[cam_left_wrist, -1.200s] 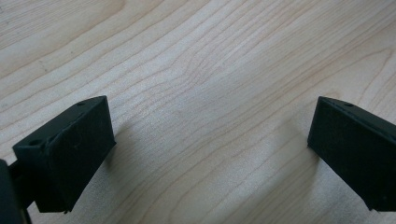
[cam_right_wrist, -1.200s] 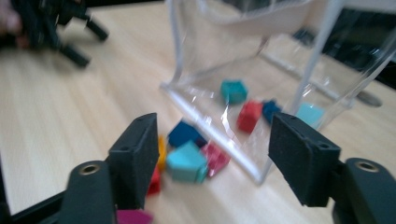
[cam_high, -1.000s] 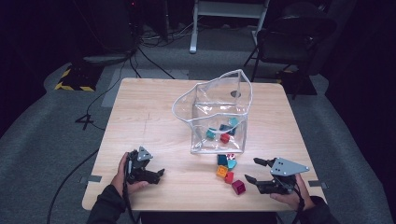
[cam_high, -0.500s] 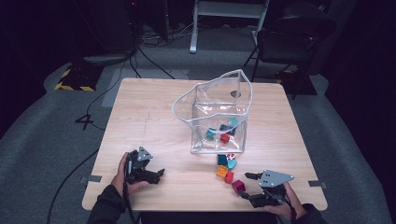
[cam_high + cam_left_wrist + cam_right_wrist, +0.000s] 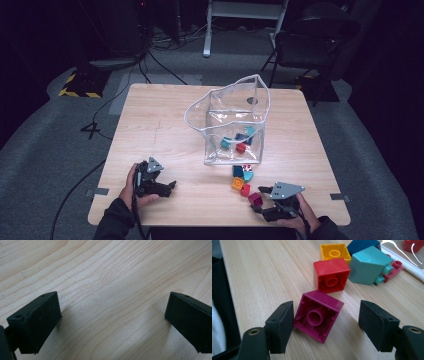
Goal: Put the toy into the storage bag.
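Between the spread jaws of the right gripper (image 5: 325,325) lies the magenta brick (image 5: 318,315), hollow side up and turned cornerwise on the table (image 5: 262,272). In the right gripper view, one edge of it sits just beside the left-hand pad (image 5: 283,326), whether touching I cannot tell, while the other pad stands well clear of it, so nothing is pinched. Just past the fingertips lies a red brick (image 5: 331,275), also hollow side up, close to the magenta one. Beyond that comes a yellow brick (image 5: 335,252), and off to the side a teal brick (image 5: 368,265) lies tipped over with its studs pointing away from the gripper.

In the high view the right gripper (image 5: 261,200) is low on the table's near edge with the magenta brick (image 5: 255,199) at its tips, and the clear bag (image 5: 232,125) stands farther out with a few more bricks inside.

The left gripper (image 5: 112,322) has its jaws wide apart, with bare wood between the pads (image 5: 40,320). In the high view the left gripper (image 5: 167,186) rests on the table, well apart from the bricks
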The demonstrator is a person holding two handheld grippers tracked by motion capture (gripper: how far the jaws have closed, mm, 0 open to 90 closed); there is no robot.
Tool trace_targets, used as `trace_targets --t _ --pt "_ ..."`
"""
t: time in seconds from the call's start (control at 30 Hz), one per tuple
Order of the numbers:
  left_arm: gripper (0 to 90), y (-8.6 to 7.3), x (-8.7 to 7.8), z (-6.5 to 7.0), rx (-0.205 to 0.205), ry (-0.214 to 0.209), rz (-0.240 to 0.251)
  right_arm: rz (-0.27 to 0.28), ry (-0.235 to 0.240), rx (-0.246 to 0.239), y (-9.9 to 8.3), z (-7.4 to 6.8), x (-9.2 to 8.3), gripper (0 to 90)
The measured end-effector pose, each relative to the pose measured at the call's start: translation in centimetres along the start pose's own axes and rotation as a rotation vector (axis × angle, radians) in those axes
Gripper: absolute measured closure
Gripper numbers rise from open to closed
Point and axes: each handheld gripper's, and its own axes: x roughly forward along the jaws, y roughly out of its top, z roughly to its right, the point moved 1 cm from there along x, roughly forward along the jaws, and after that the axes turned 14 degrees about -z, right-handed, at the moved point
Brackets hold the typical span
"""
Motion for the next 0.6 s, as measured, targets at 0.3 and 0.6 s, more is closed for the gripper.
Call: trace_targets --t 0.3,0.6 --pt "0.6 0.0 0.0 0.0 0.000 0.000 -0.001 0.014 -0.012 0.030 -0.5 1.4 -0.4 56.4" --pt "0.5 0.0 0.0 0.0 0.000 0.000 0.000 0.013 -0.058 0.061 -1.0 2.7 -0.9 59.7"
